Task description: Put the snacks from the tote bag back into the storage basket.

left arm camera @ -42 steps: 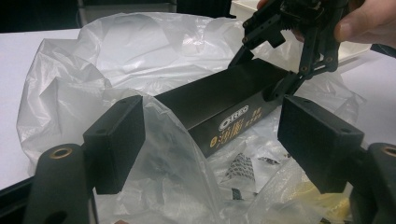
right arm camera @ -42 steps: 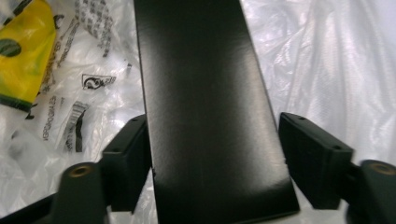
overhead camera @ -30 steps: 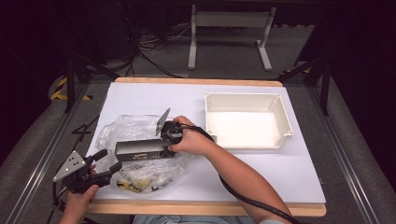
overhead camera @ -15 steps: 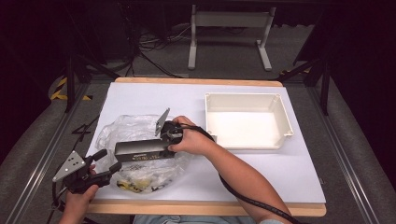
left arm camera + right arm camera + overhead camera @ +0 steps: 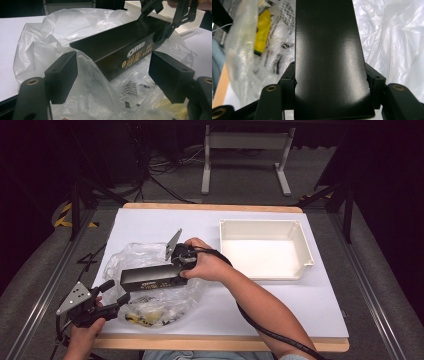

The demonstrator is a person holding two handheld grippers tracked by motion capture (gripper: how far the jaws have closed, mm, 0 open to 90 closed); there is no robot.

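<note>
- While your right gripper clamps the near end of the black box, your left gripper hangs with jaws wide open, gripping nothing, at the bag's near-left edge.
- That box lies half out of the clear plastic bag on the white surface, its far end over the crumpled film; the white tray sits empty, well apart to the right.
- You risk dragging the bag along, judging by how film drapes round the box: nothing pins the plastic down, so a pull could carry bag and loose packets with it.
- You hold the box by one end, so its long free length may sag or twist in the jaws if you lift quickly.
- Your left jaws could snag film if they close now, since plastic bulges between them.
- Look to the left gripper view for the Oreo lettering on the box's side and your right gripper's jaws pinching its far end.
- Look to the right gripper view for the yellow packet and printed wrappers inside the bag, and both jaws pressed to the box's sides.
- Look to the high view for the tray's position.
</note>
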